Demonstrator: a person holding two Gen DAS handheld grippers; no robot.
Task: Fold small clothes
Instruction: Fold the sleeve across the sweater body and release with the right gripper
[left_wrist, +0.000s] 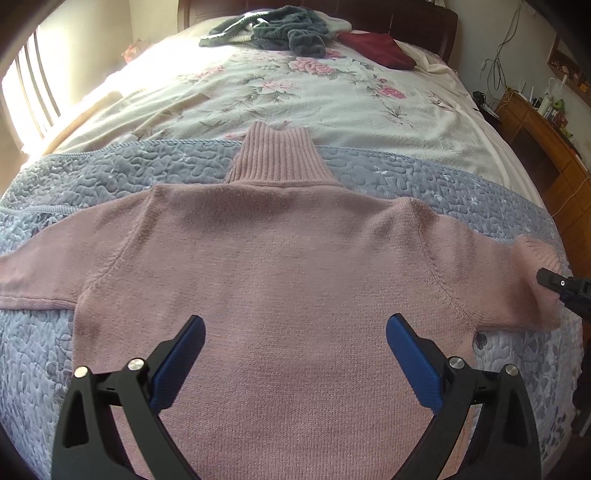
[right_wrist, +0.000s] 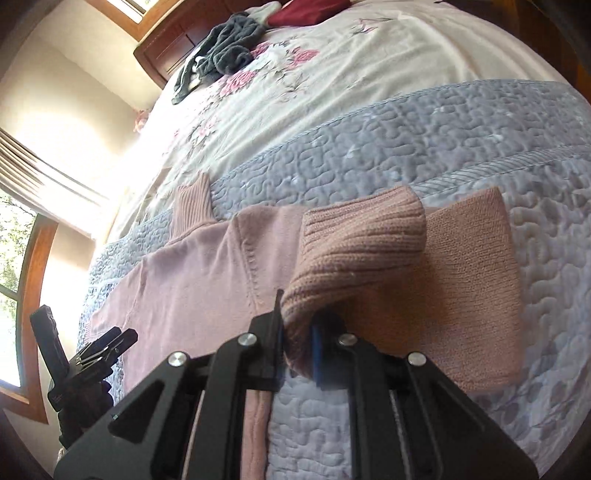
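A pink turtleneck sweater (left_wrist: 280, 258) lies flat on a grey-blue quilted blanket (left_wrist: 110, 173), collar (left_wrist: 277, 155) pointing away. My left gripper (left_wrist: 295, 350) hovers open over the sweater's lower body, nothing between its blue pads. In the right wrist view, my right gripper (right_wrist: 297, 332) is shut on the ribbed cuff (right_wrist: 354, 251) of the sweater's right sleeve, which is lifted and curled back over the rest of the sleeve (right_wrist: 469, 280). That right gripper's tip (left_wrist: 557, 286) shows at the right edge of the left wrist view, beside the sleeve end. The left sleeve (left_wrist: 33, 277) lies stretched out.
The bed carries a floral sheet (left_wrist: 314, 92) beyond the blanket. A dark grey-green garment pile (left_wrist: 280, 29) and a dark red folded cloth (left_wrist: 376, 48) lie near the headboard. A wooden cabinet (left_wrist: 554, 155) stands right of the bed. Bright windows are on the left.
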